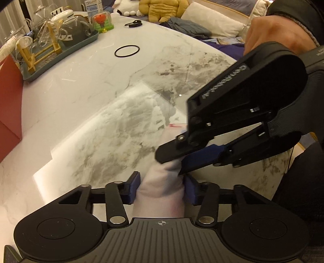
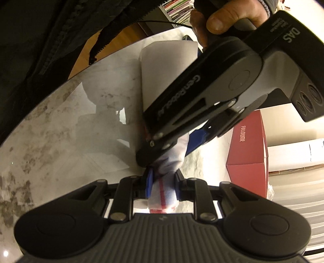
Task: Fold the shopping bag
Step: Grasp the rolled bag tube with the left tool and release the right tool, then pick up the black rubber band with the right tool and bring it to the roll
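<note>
The shopping bag [image 1: 162, 188] is white with red markings, rolled into a narrow bundle above the marble table [image 1: 91, 105]. My left gripper [image 1: 161, 188] is shut on one end of it, blue pads pressing both sides. My right gripper [image 1: 174, 161] comes in from the right and is shut on the same bundle just beyond the left pads. In the right wrist view my right gripper [image 2: 162, 190] clamps the bag [image 2: 162, 192], a red stripe showing, and my left gripper [image 2: 166, 155] grips it just ahead. The bag's wider white part [image 2: 162, 66] extends behind.
A red box [image 1: 10, 105] stands at the left edge; it also shows in the right wrist view [image 2: 249, 153]. A green tray [image 1: 66, 50] of glassware sits far left. A black ring [image 1: 127, 51] lies on the far table. Cushions and plush toys [image 1: 162, 10] lie beyond.
</note>
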